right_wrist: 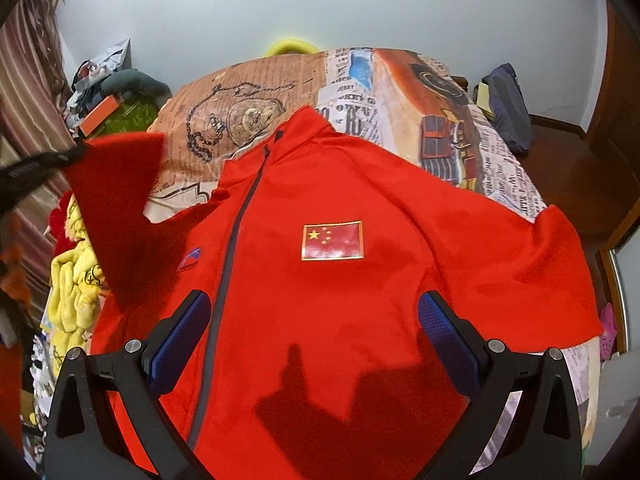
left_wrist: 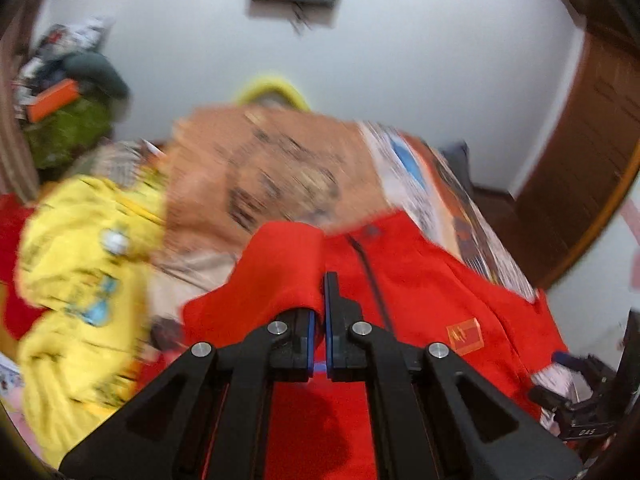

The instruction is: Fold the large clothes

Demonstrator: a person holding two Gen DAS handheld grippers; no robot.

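Observation:
A red zip jacket (right_wrist: 332,312) with a flag patch (right_wrist: 332,241) lies front up on the bed. My right gripper (right_wrist: 314,328) is open and empty, low over the jacket's chest. My left gripper (left_wrist: 319,300) is shut on the jacket's red sleeve (left_wrist: 280,268) and holds it lifted; the view is blurred. In the right wrist view the raised sleeve (right_wrist: 116,208) hangs at the left, with the left gripper (right_wrist: 32,168) dark at its top edge. The jacket body (left_wrist: 440,292) lies to the right in the left wrist view.
The bed has a printed newspaper-pattern cover (right_wrist: 400,92). Yellow clothes (left_wrist: 80,280) are heaped at the bed's left edge (right_wrist: 76,288). Clutter with an orange box (right_wrist: 100,116) sits at the far left. A dark bag (right_wrist: 508,108) and wooden furniture (left_wrist: 580,152) stand on the right.

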